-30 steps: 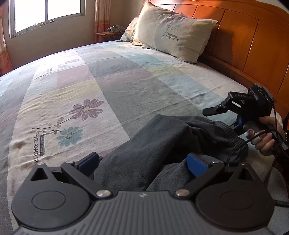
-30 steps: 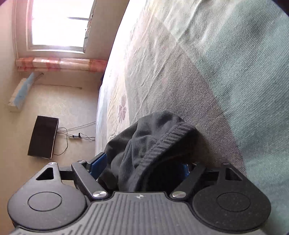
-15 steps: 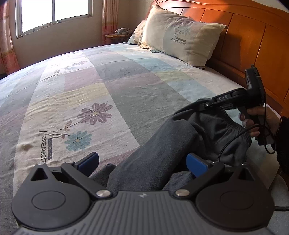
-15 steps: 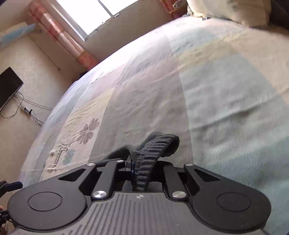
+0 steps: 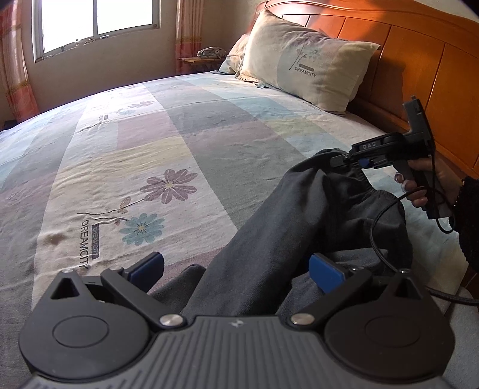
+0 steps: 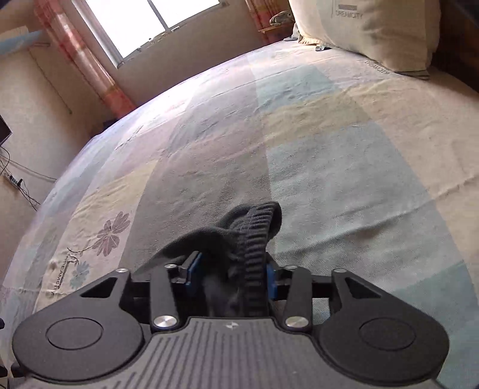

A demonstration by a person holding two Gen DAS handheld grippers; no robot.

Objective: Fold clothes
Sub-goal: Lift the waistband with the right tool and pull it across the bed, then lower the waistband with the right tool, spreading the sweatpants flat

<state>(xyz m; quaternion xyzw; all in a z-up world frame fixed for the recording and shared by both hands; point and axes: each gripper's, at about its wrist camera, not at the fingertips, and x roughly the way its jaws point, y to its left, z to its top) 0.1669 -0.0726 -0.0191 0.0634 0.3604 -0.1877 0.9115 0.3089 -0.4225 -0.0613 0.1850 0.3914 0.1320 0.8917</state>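
A dark grey garment (image 5: 284, 224) lies bunched at the near right of the bed. My left gripper (image 5: 236, 267) is open, its blue pads (image 5: 146, 263) standing wide on either side of a long fold of the cloth. In the left wrist view a hand (image 5: 419, 185) holds my right gripper (image 5: 344, 158), which lifts the garment's edge above the sheet. The right wrist view shows that gripper (image 6: 230, 272) shut on the ribbed hem of the garment (image 6: 251, 227), which sticks out past the fingertips.
A patchwork flowered bedsheet (image 5: 179, 143) covers the bed ahead. A cream pillow (image 5: 305, 65) leans on the wooden headboard (image 5: 419, 59) at the right. A black cable (image 5: 377, 227) loops over the cloth. The window (image 5: 95, 24) and a small shelf (image 5: 203, 58) are at the far end.
My right gripper has shut on the ribbed hem and raised it off the sheet, turning level. The garment is now stretched up toward it. The left gripper stays open.
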